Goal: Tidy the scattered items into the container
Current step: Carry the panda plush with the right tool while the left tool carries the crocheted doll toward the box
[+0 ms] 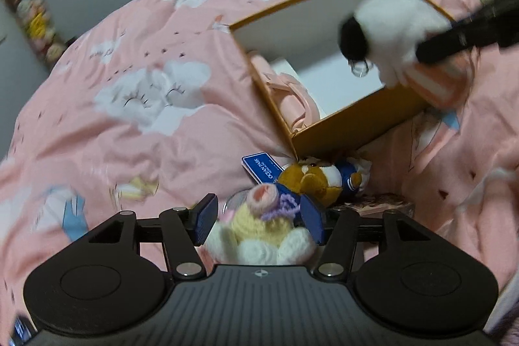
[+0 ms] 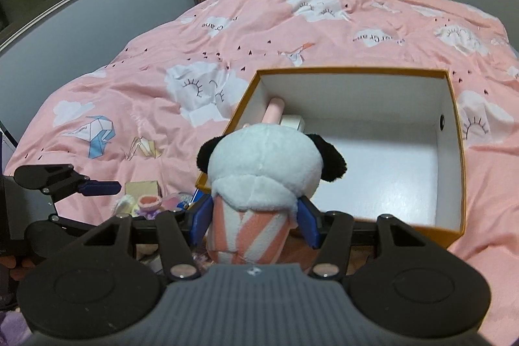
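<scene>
**Soft, light plush: take it by the body**

Right hand-held gripper (image 2: 253, 218) clamps the panda plush (image 2: 259, 171) by its striped base, at the orange box (image 2: 452, 119) rim. Left hand-held gripper (image 1: 259, 219) is unclenched around the knitted doll (image 1: 259, 229) on the bed (image 1: 129, 119); squashy, mid-body suits.

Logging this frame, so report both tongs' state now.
Left tongs: open, around the crocheted doll but not gripping.
Right tongs: shut on the panda plush at its striped base.

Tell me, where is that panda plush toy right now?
The panda plush is clamped in the right gripper, held above the near edge of the open orange box on the pink bedspread. In the left wrist view it shows upper right.
</scene>
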Demonstrator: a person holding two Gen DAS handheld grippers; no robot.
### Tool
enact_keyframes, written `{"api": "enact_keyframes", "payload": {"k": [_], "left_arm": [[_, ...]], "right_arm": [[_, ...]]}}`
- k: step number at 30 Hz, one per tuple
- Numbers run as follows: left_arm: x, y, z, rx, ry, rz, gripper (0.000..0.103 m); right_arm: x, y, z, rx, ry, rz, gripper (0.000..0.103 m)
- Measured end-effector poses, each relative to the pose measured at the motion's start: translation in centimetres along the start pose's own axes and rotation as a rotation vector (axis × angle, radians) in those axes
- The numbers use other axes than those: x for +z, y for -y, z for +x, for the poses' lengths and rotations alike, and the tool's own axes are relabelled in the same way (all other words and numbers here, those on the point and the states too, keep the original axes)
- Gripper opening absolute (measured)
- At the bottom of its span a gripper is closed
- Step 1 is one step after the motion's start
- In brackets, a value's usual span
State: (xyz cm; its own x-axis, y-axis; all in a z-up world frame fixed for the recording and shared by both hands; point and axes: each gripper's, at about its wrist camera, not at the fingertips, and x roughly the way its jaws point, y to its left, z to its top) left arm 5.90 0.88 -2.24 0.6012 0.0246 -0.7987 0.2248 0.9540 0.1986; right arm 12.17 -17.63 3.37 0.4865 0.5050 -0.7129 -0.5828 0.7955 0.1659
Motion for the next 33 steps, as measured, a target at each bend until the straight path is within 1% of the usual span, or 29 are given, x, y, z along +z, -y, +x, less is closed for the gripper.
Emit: {"api": "enact_keyframes", "payload": {"k": [3, 7, 10, 15, 16, 17, 18, 20, 23, 26, 30, 33], "left_arm": [[0.6, -0.1, 1.8, -0.026, -0.059, 0.043, 0.066], [0.5, -0.8, 4.4, -0.086, -0.139, 0.023, 0.066], [0.2, -1.0, 5.8, -0.084, -0.184, 0.021, 0.066], [-0.2, -1.0, 6.9, -0.072, -0.275, 0.029, 0.066], [-0.3, -1.2, 6.8, -0.078, -0.285, 0.021, 0.063], [-0.3, -1.4, 6.7, -0.086, -0.290, 0.007, 0.057], [-0.4, -1.6, 6.6, -0.091, -0.294, -0.012, 0.057], [-0.5, -1.9, 6.1, -0.076, -0.280, -0.044, 0.052], [-0.6, -2.3, 5.1, -0.048, -0.236, -0.091, 0.049], [-0.3, -3.0, 4.0, -0.038, -0.191, -0.145, 0.048], [0.6, -4.2, 2.3, -0.024, -0.114, -0.210, 0.047], [1.7, -5.0, 0.8, -0.025, -0.039, -0.253, 0.047]], "right_arm": [[0.7, 0.4, 0.3, -0.007, 0.014, -0.002, 0.059], [1.2, 1.0, 0.8, -0.009, 0.018, 0.008, 0.059], [1.2, 1.3, 1.4, -0.006, 0.008, 0.018, 0.059], [0.9, 2.0, 2.4, -0.004, -0.020, 0.044, 0.059], [0.8, 2.2, 2.6, -0.008, -0.025, 0.049, 0.059], [0.8, 2.4, 2.8, -0.013, -0.028, 0.052, 0.059], [0.7, 2.6, 2.9, -0.013, -0.028, 0.056, 0.059], [0.8, 2.9, 3.0, -0.001, -0.025, 0.068, 0.059], [1.1, 3.2, 3.1, -0.005, -0.021, 0.073, 0.059], [1.5, 3.3, 3.1, -0.011, -0.017, 0.070, 0.059], [2.2, 3.9, 3.8, 0.001, -0.021, 0.094, 0.059], [2.9, 4.2, 4.9, -0.026, -0.025, 0.104, 0.059]]}}
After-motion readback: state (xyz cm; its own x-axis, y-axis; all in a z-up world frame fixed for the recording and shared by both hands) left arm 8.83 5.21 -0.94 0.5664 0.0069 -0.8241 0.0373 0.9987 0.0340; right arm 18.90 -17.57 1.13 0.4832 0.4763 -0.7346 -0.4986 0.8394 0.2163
